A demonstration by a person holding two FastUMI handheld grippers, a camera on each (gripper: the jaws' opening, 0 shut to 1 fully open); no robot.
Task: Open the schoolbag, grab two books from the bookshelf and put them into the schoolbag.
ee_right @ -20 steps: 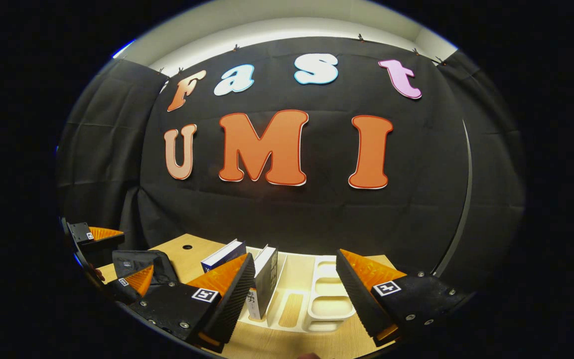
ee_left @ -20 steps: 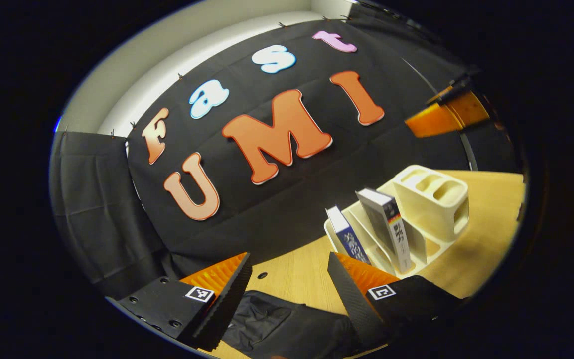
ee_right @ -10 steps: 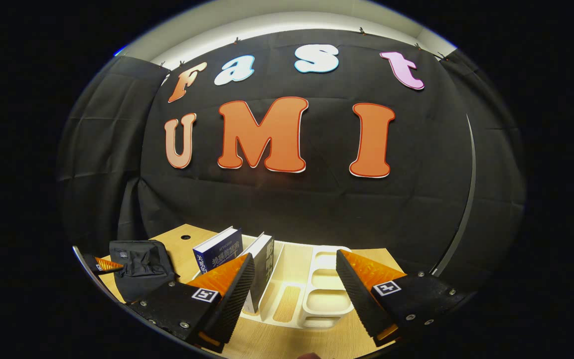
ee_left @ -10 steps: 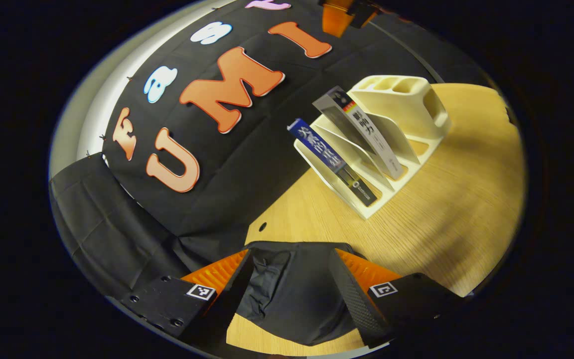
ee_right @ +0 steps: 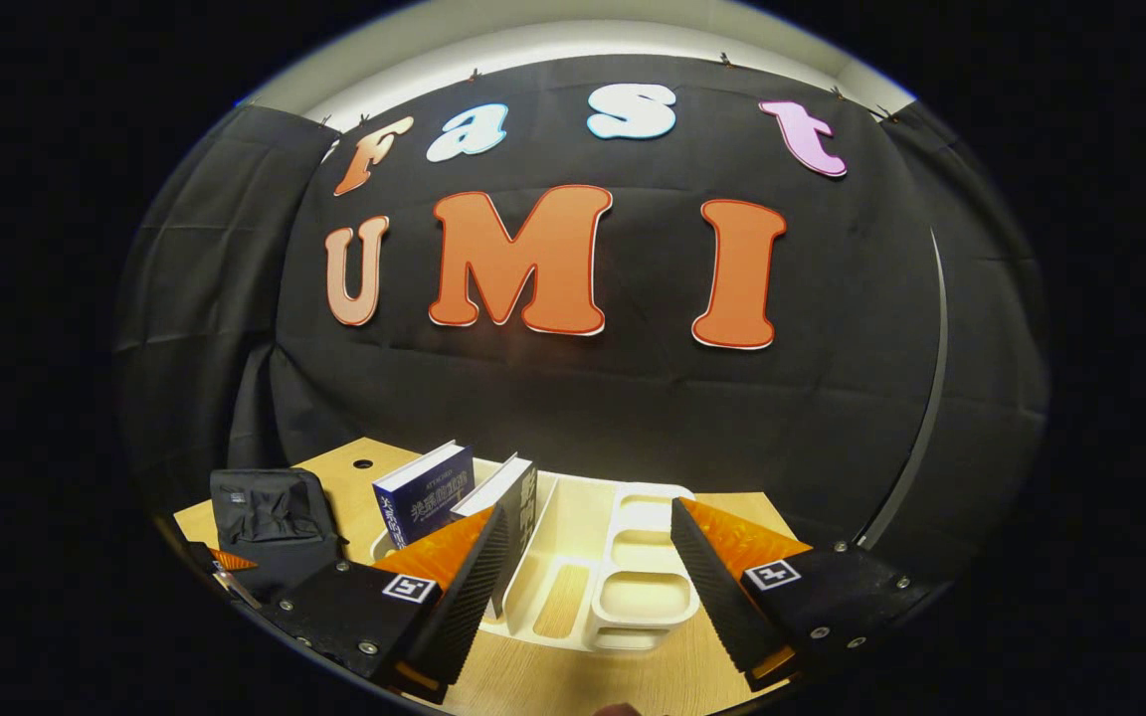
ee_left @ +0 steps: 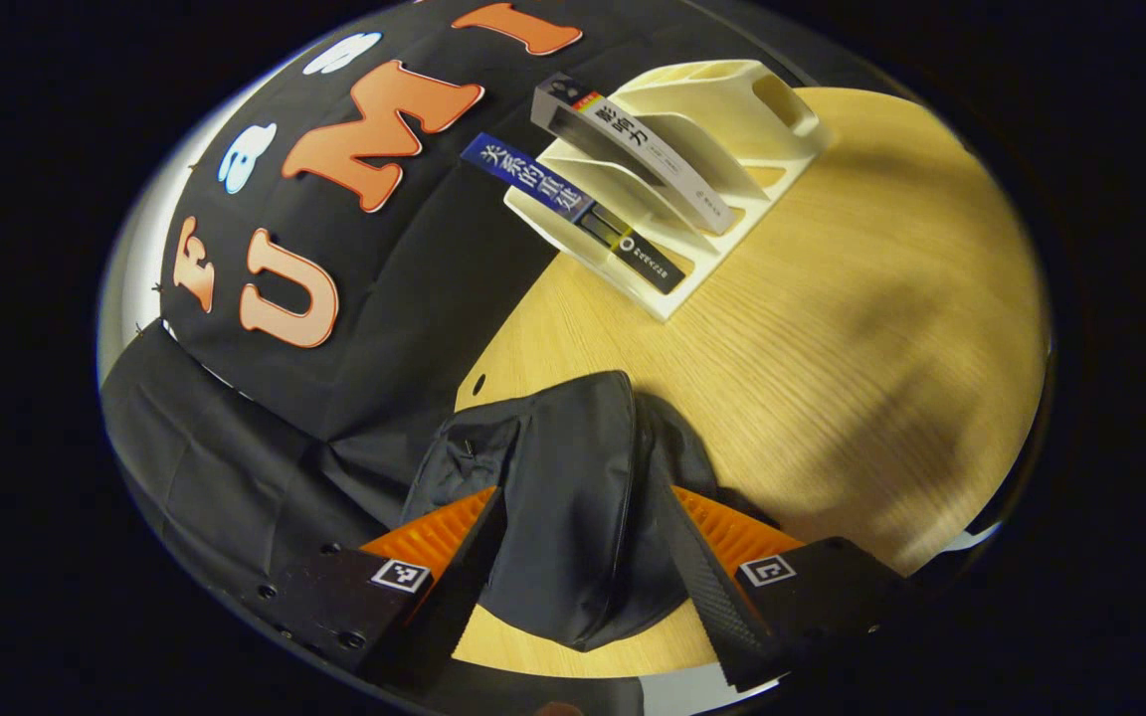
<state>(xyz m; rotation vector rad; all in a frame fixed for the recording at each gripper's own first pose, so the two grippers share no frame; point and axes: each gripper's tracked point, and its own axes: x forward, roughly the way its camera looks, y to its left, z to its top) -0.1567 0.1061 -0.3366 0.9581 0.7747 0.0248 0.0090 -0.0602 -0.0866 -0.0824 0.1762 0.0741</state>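
In the left gripper view, the left gripper gapes wide over the black schoolbag on the table; its fingers hide the bag's sides. In the right gripper view, the right gripper is spread, holding nothing, before the bookshelf, one finger covering part of two books; the bag lies far left, partly cut off.

The left gripper view looked steeply down, close over the schoolbag on the counter. The right gripper view faced the far wall, level and low. Both shared the bookshelf.
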